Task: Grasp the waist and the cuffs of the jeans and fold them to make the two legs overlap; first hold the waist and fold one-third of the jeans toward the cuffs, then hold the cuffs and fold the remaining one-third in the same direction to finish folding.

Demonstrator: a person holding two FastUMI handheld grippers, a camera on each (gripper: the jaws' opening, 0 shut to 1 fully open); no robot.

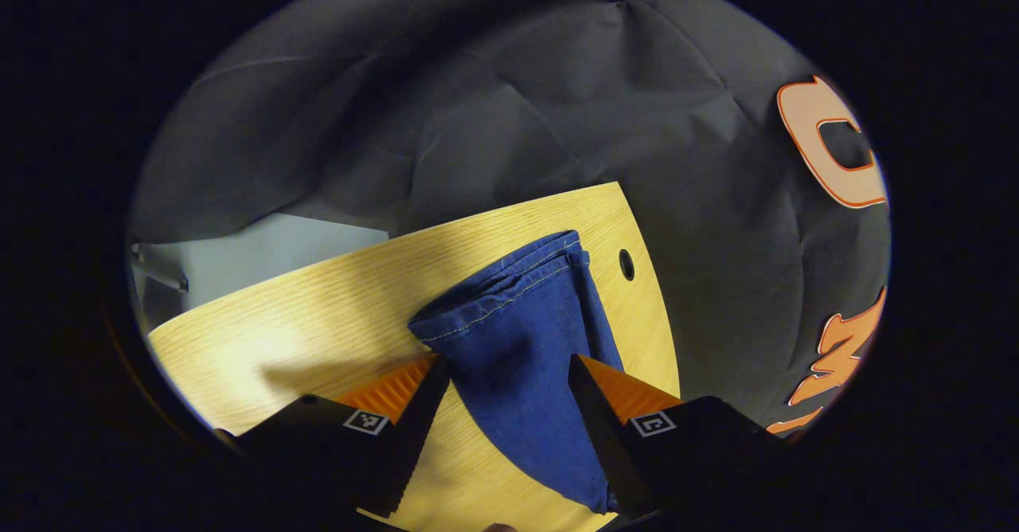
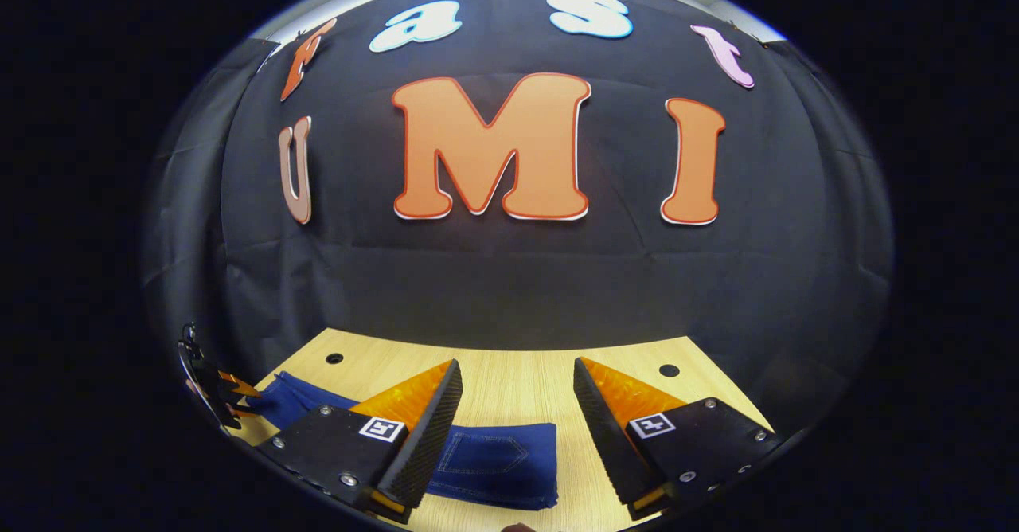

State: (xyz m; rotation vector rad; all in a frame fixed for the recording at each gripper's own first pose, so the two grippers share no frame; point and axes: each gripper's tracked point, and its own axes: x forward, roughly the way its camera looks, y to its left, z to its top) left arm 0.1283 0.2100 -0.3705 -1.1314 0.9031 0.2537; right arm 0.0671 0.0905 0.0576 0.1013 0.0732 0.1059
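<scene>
Black cloth backs the booth on all sides; a light wood-grain desk carries the work, with small round holes near its far corners.

Jeans lie flat on the desk, dark blue. In the left gripper view the stacked cuffs point away from the camera, two hemmed edges one upon the other, so the legs appear already laid over each other. In the right gripper view the waist end lies just ahead, a back pocket stitched on top.

Left gripper: jaws released, spread either side of the leg, above the cloth, nothing gripped. Judged lined up along the leg toward the cuffs, ready for the cuff hold.

Right gripper: jaws released, wide, hovering over the waist end, nothing between them. Judged placed for the first fold, waist toward cuffs, not yet begun.

Hard to make out:
- middle of the jeans is covered by the right gripper's own finger;
- a small dark object at the far left edge of the right gripper view, possibly the other gripper, too distorted to tell;
- height of either gripper over the denim cannot be judged;
- a pale box-like thing behind the desk, unidentified.
</scene>
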